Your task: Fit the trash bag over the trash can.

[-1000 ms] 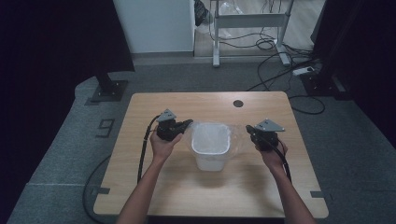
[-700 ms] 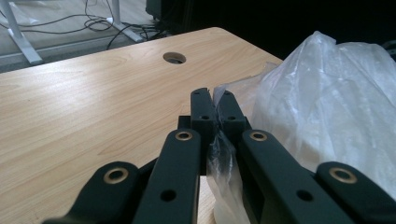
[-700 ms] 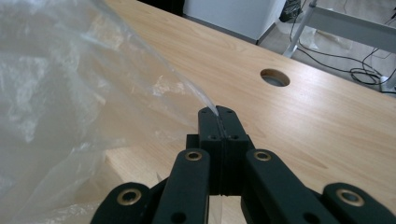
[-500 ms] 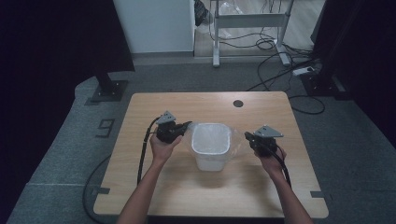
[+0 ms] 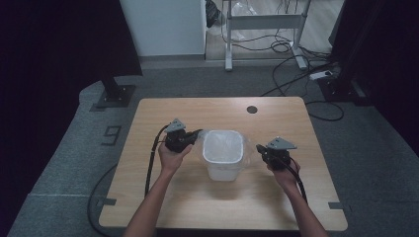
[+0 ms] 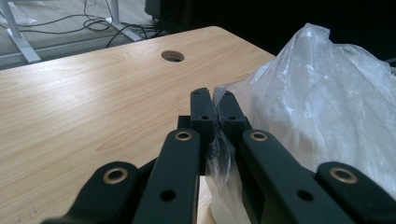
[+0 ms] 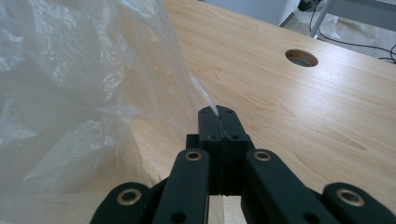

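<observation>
A small white bin (image 5: 223, 154) lined with a clear plastic bag (image 6: 322, 98) stands mid-table. My left gripper (image 5: 197, 134) sits at the bin's left rim, shut on a fold of the bag's edge, which shows pinched between the jaws in the left gripper view. My right gripper (image 5: 259, 148) is at the bin's right side, shut on the bag's edge (image 7: 201, 93), which stretches taut from the bag (image 7: 79, 93) to the closed jaw tips. Both hands hold the film out sideways from the bin.
The wooden table (image 5: 163, 113) has a round cable hole (image 5: 252, 109) at the back right. Cables trail from both grippers toward the front edge. A metal desk frame (image 5: 262, 24) and floor cables lie beyond the table.
My right gripper has sunk a little beside the bin, pulling the bag's edge down with it. The left gripper has stayed in place.
</observation>
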